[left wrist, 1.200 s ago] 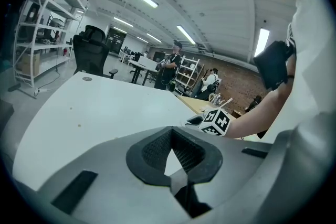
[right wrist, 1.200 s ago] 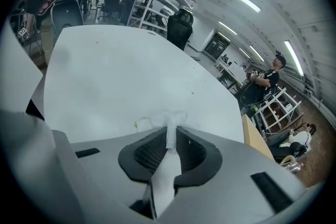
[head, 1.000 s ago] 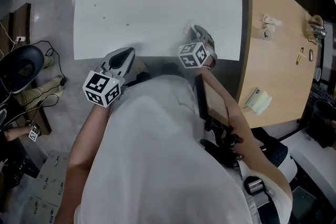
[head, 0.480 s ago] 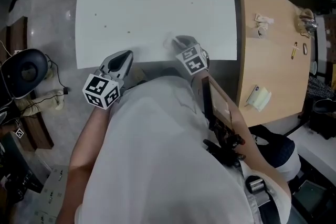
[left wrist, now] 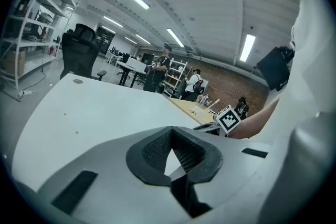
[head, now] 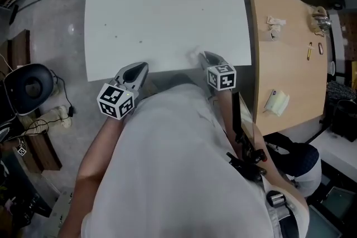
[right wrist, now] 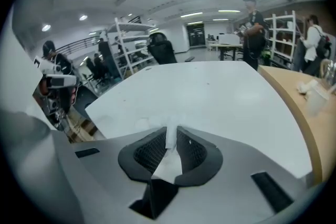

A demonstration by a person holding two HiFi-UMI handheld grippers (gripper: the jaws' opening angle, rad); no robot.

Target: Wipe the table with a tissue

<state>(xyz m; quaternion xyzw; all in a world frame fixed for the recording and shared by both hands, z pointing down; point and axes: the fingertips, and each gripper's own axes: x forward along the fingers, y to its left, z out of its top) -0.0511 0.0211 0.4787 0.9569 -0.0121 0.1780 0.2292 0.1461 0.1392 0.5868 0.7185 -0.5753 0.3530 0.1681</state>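
Your right tool [head: 203,57] pinches tissue [right wrist: 170,140]. White strip pokes past tips at near edge of bench [head: 167,8]; contact with bench unclear. Bench top stretches away ahead of tissue, and specks [head: 139,40] lie farther in, leftward. Your left tool [head: 139,68] is pressed together with nothing between, also at near edge, left of tissue. Wipe falls to right tool.

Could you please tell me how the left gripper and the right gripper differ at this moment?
The right gripper is clamped on a white tissue; the left gripper is shut with nothing in it. In the head view, the left gripper is at the left part of the white table's near edge, and the right gripper is further right, closer to the wooden table. Both are grey and point toward the white table.
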